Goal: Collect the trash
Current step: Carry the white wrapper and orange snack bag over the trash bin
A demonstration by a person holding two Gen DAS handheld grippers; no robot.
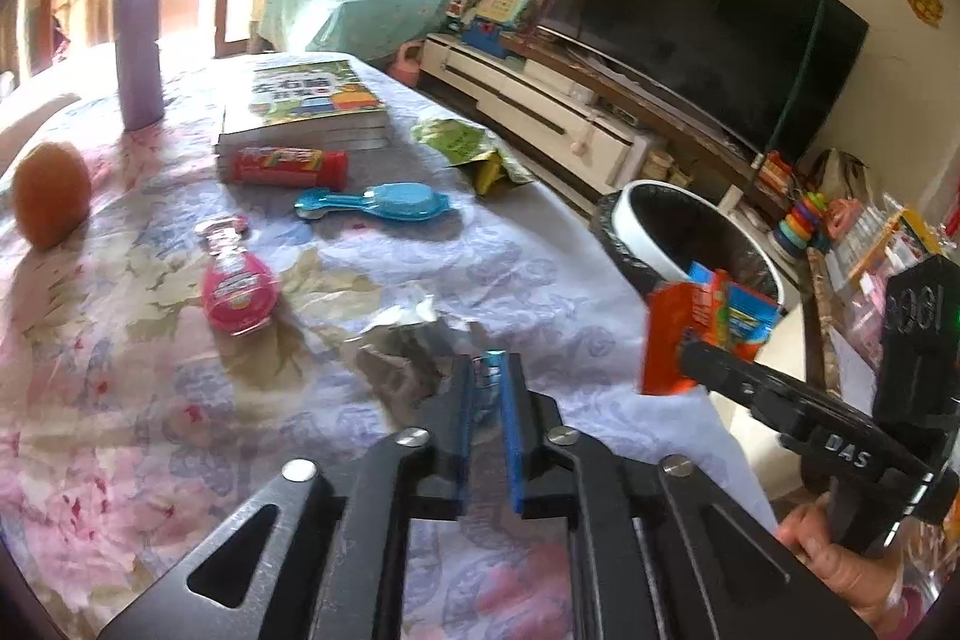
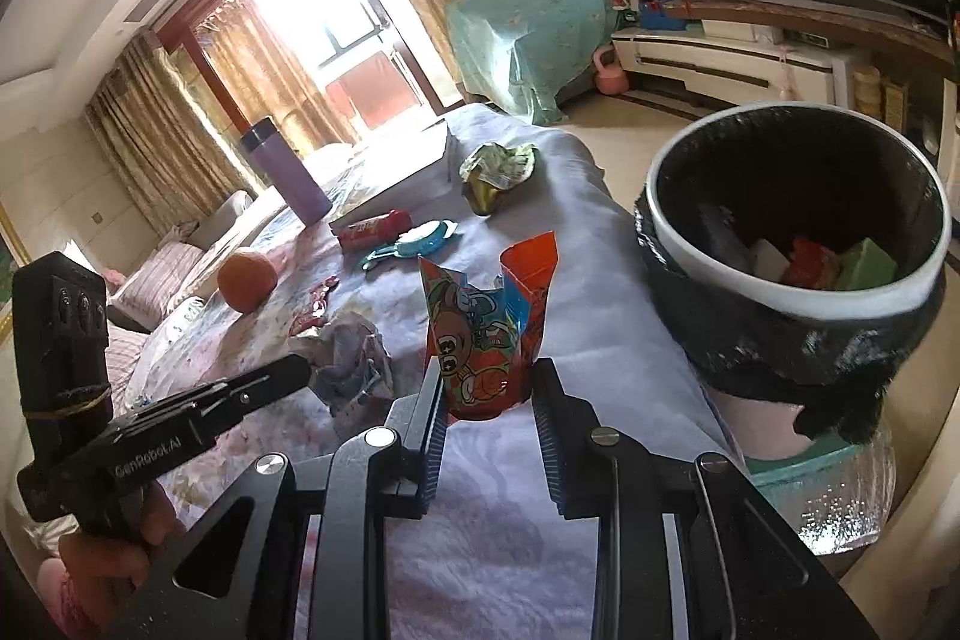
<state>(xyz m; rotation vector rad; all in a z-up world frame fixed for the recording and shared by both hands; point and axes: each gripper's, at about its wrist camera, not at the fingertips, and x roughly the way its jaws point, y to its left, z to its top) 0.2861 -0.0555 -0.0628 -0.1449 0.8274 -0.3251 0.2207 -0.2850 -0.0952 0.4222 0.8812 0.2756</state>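
My right gripper (image 2: 487, 388) is shut on an orange snack wrapper (image 2: 480, 334), held upright just off the table edge, left of the trash bin (image 2: 672, 232). In the left wrist view the same wrapper (image 1: 702, 322) hangs before the bin (image 1: 636, 220). My left gripper (image 1: 487, 370) is low over the table, jaws narrowly apart around the edge of a crumpled silver wrapper (image 1: 402, 352). That wrapper shows in the right wrist view (image 2: 354, 358) beside the left gripper (image 2: 300, 370). A green wrapper (image 1: 474, 148) lies near the far table edge.
On the floral tablecloth (image 1: 150, 400) lie an orange (image 1: 51, 202), a purple flask (image 1: 139, 46), a stack of books (image 1: 306, 112), a red tube (image 1: 288, 166), a blue spoon case (image 1: 384, 202) and a pink packet (image 1: 237, 286). The bin holds several scraps (image 2: 828, 262).
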